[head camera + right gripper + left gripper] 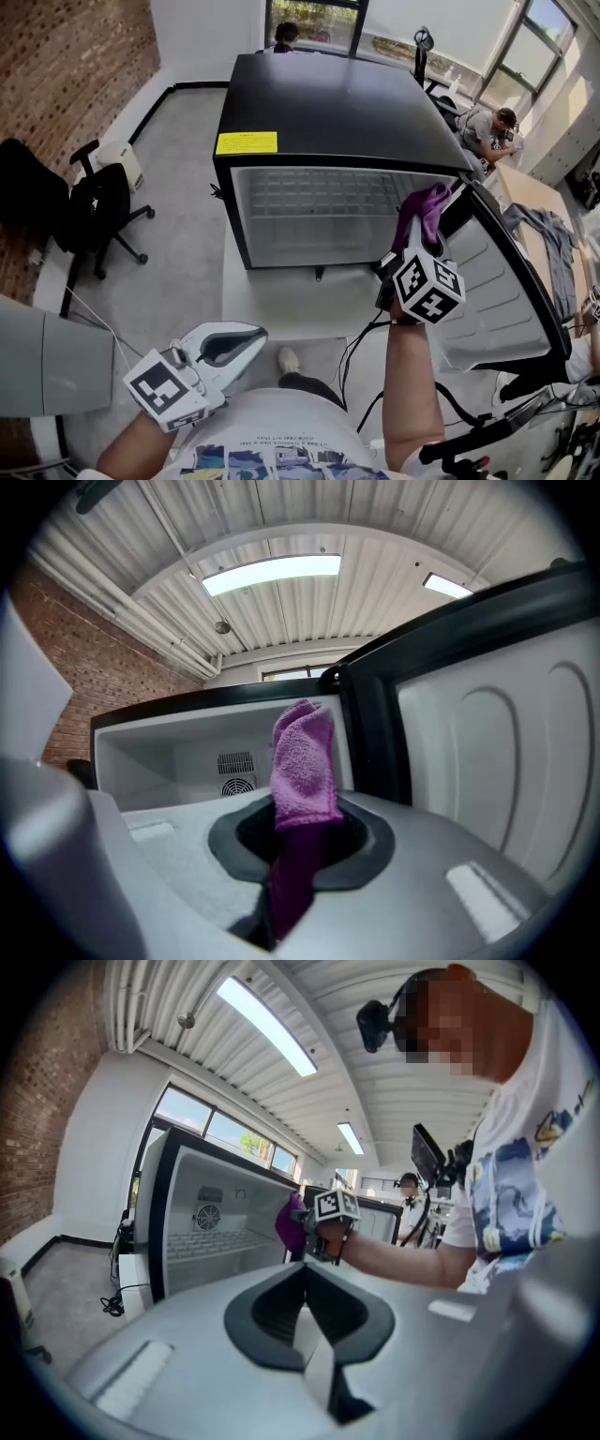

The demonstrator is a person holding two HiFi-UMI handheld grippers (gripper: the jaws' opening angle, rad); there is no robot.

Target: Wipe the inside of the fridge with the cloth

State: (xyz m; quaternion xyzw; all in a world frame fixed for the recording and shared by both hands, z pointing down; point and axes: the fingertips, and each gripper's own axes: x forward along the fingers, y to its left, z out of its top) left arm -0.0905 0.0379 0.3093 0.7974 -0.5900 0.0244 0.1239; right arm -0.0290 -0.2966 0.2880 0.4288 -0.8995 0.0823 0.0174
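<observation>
Right claw [410, 246] is clamped on a purple terry-pile cloth [305, 761]. A folded tuft stands up past the jaws and a darker tail hangs back between them. The cloth is held up at the right front corner of the compact black fridge [328, 103], just beside the open black door with its moulded white liner [497, 281]. It looks to be in front of the cavity rather than inside it, with no contact showing on any wall. The fridge's white interior [309, 225] is open to view, with a wire shelf [314, 192] across it and a fan grille on the back panel. Left claw [305, 1307] is low by the person's torso, with its jaws pressed together and nothing between them. On handling, the cloth reads as light, soft and limp, so it won't push back on its own; the wiping pressure has to come from the claw behind it. The pile should drag on the plastic liner, so a shallow pinch could let it pull out. The hold looks best where it is now, at the bunched middle, with the tuft left free as the wiping face. The tail could snag on the wire shelf. The liner and shelf look rigid, and nothing fragile is visible inside.
</observation>
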